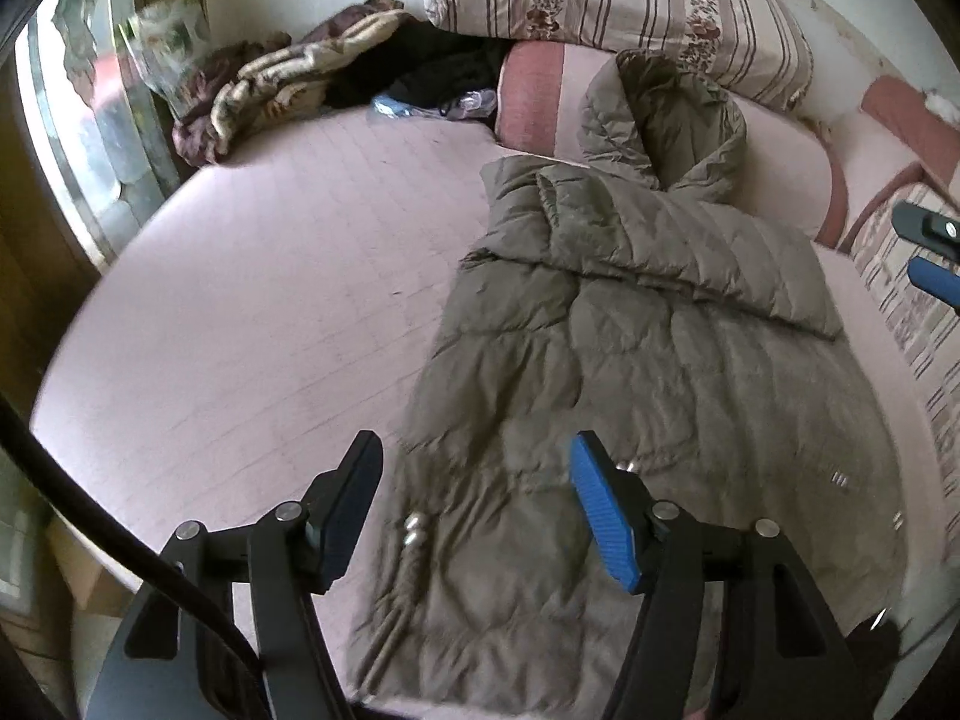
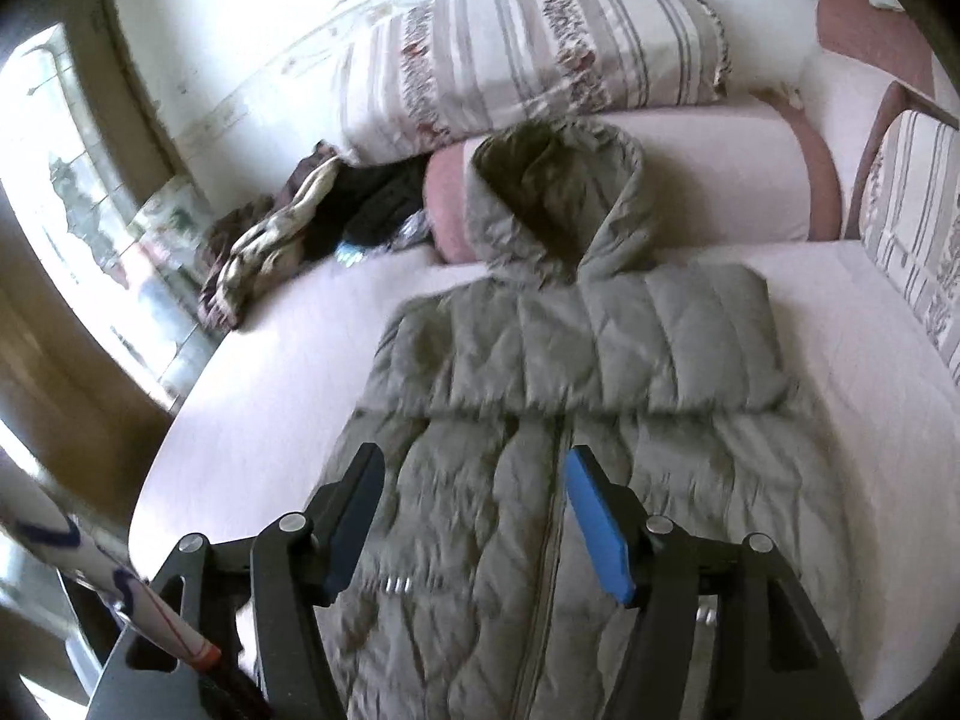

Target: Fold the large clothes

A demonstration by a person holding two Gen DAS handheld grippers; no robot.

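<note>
Beyond the coat [image 2: 576, 420]: striped pillow [image 2: 528, 42], crumpled blanket [image 2: 264, 240], dark clothes [image 2: 378, 204].

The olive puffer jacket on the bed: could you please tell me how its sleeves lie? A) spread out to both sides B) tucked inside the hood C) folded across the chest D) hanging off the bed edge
C: the quilted sleeves lie as a band across the chest of the jacket, just below the hood.

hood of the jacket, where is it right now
In both views the hood lies at the jacket's far end, propped against the pink bolster below the striped pillow.
</note>
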